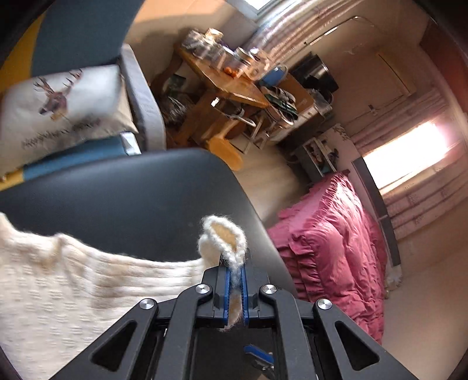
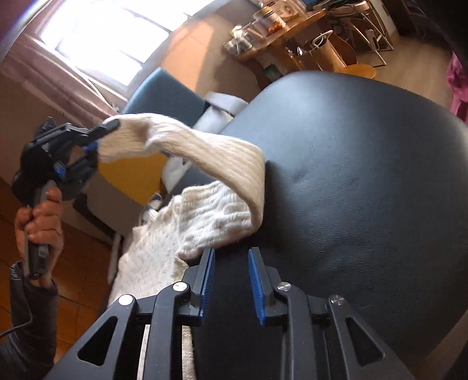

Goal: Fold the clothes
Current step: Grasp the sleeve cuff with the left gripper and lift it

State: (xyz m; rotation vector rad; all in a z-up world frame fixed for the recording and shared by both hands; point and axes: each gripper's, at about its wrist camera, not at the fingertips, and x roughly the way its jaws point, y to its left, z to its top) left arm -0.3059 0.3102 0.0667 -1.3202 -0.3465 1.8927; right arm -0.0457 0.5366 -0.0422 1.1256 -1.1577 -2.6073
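Observation:
A cream knitted sweater lies across a black leather seat. My left gripper is shut on the sleeve cuff, whose fuzzy end loops above the blue pads. In the right wrist view the left gripper is held by a hand, lifting the sleeve up and to the left off the sweater body. My right gripper stands open over the black seat, its left finger beside the sweater's edge, nothing between the pads.
A deer-print pillow rests on a blue and grey chair. A cluttered wooden table stands behind. A pink bedspread lies to the right. The wooden table and a bright window also show in the right wrist view.

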